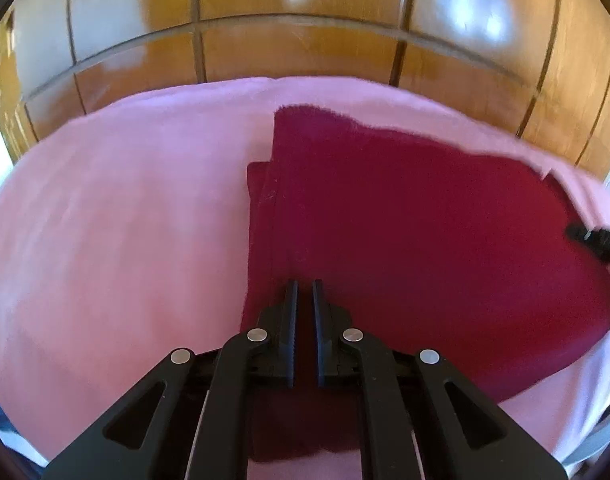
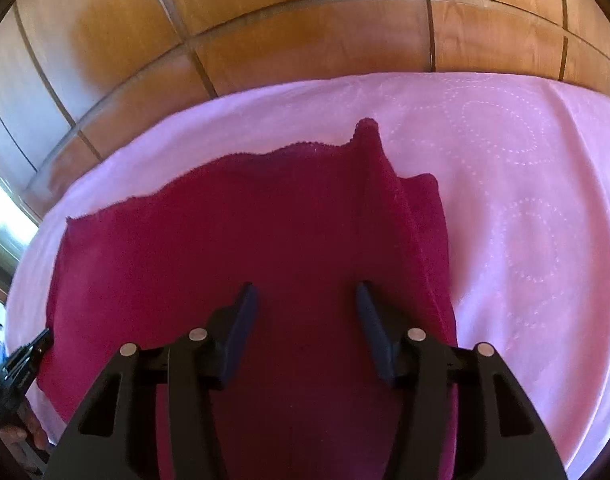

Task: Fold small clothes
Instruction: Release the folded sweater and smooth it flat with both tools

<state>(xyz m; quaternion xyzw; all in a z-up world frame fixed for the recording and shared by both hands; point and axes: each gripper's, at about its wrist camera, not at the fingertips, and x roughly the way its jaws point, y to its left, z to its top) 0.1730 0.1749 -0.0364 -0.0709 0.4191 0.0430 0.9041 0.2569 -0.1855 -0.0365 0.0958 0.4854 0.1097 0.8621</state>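
Glossy wooden wall panels (image 1: pixel 297 52) with dark grooves run behind a surface covered by a pink cloth (image 1: pixel 117 216), which carries a faint stitched pattern of dotted circles on the side seen in the right wrist view. On this cloth lies a dark red knitted garment (image 1: pixel 405 216), partly folded: one long edge is doubled over so that a narrower layer shows beside the upper one, and its far hem has a small scalloped trim.

In the left wrist view, the left gripper (image 1: pixel 304 286) hovers over the near edge of the garment with its two ribbed fingers (image 1: pixel 292 312) drawn almost together, a slim gap between them; whether any fabric is pinched there cannot be told. At the right edge of that view, a black tip of the right gripper (image 1: pixel 593 238) sits at the garment's border.

In the right wrist view, the right gripper (image 2: pixel 307 292) stands wide apart above the middle of the garment, holding nothing.
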